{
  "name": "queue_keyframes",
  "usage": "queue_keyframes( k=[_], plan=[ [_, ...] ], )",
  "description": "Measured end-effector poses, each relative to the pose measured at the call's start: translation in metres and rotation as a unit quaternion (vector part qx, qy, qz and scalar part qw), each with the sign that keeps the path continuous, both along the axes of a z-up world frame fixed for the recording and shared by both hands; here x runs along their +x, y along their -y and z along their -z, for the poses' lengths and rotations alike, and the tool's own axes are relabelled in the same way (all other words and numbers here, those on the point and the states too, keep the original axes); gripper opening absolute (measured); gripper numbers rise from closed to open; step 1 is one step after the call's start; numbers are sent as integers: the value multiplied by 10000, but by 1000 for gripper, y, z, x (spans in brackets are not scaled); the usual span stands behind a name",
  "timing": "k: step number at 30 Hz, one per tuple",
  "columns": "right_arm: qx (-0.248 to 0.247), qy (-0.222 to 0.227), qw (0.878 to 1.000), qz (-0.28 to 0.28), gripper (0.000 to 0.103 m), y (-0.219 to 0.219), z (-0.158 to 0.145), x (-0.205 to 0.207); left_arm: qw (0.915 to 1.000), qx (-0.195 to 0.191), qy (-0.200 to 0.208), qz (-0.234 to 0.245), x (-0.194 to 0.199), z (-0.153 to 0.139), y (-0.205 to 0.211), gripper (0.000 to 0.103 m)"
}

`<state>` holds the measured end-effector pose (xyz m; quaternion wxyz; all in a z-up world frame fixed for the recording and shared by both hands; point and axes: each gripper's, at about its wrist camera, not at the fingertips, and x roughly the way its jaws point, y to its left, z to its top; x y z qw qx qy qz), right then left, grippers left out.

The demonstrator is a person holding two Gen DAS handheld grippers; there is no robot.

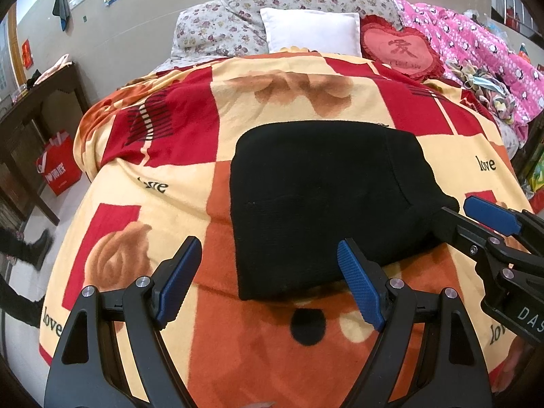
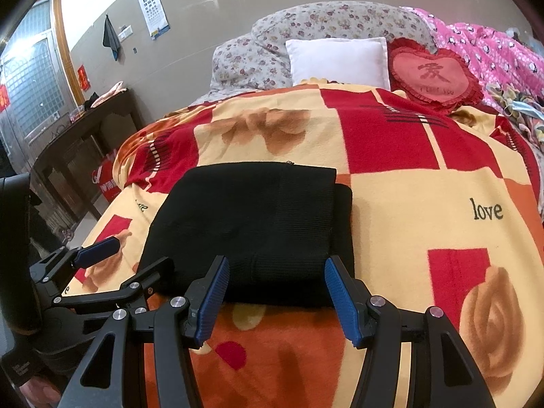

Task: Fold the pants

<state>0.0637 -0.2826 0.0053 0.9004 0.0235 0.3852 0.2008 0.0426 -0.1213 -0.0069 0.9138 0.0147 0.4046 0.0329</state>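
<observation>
One folded pair of black pants [image 1: 326,204] is lying on the bed's blanket [image 1: 176,183]; I am holding my left gripper [image 1: 268,282] and right gripper [image 2: 275,299] released, hovering at its near edge.

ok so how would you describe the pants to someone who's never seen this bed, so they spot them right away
Start at the bed under the fleece blanket of red, orange and cream squares, with pillows at its far end. In its near half lies a flat bundle of black knit fabric, the folded pants. They are the only plain black item on the blanket; everything around them is brightly patterned.
</observation>
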Motion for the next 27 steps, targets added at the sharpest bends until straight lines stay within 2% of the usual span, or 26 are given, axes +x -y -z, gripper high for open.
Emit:
queue_keyframes(
  k=[20,27],
  plan=[
    [-11,-25,10000,-23,57,-5,-1,-1,10000,-54,-61,-14,1,1,0,82],
    [9,-42,10000,-21,57,-1,1,0,9998,-52,38,176,1,-2,2,82]
  ],
)
